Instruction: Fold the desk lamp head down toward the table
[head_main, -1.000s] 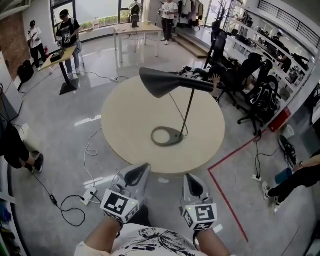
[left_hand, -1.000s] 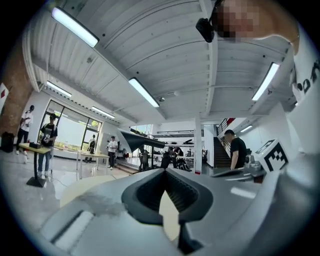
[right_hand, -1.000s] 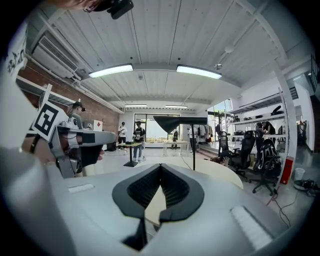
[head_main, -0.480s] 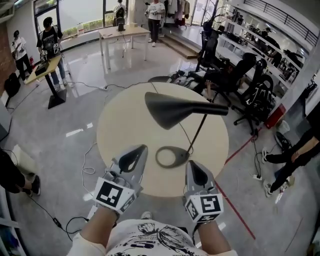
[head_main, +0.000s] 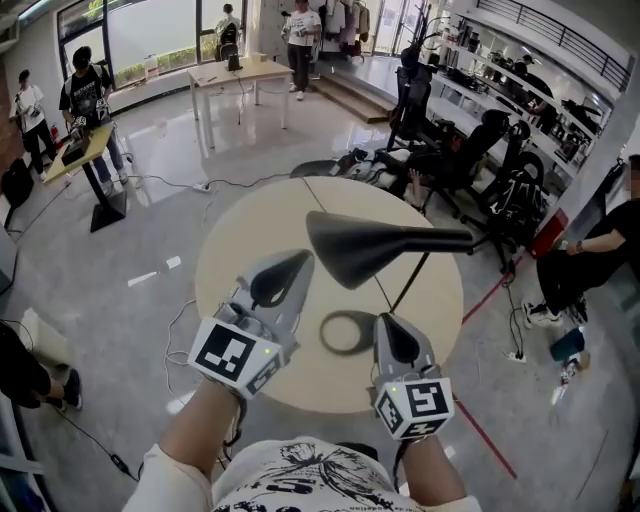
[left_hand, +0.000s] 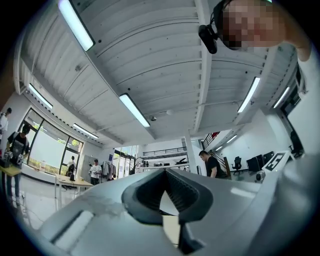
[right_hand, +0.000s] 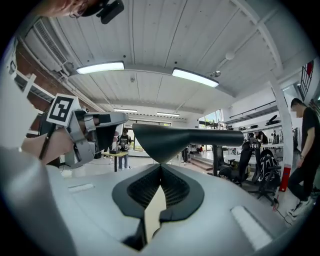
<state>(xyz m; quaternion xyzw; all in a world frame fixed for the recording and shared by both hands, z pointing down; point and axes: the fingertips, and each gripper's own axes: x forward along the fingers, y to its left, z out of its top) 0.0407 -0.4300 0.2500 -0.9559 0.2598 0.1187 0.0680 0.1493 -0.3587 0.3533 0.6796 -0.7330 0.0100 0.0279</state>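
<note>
Higher of the two: left gripper (head_main: 298, 260), jaws closed tip to tip, nothing between them. Lower and nearer the body: right gripper (head_main: 385, 322), jaws likewise meeting at the tips and empty, only a sliver of pale table (head_main: 240, 240) visible through the slot behind the tips. Lamp head (head_main: 355, 248) level, a dark cone with its wide mouth just beside the left gripper's tip, a small gap between them, and above and ahead of the right gripper. Thin stem (head_main: 405, 287) slanting down from the head's narrow arm to the ring base (head_main: 345, 332), flat on the table between the two grippers, just ahead and left of the right one. In the head view alone: whole lamp, round table, chairs (head_main: 500, 140) and people far beyond both grippers. In the right gripper view: side profile of the lamp head straight ahead over its jaws, left gripper off to the left, clear of the cone. Left gripper view aimed upward: ceiling, strip lights (left_hand: 134, 110), a distant person (left_hand: 209, 162); lamp outside it.
</note>
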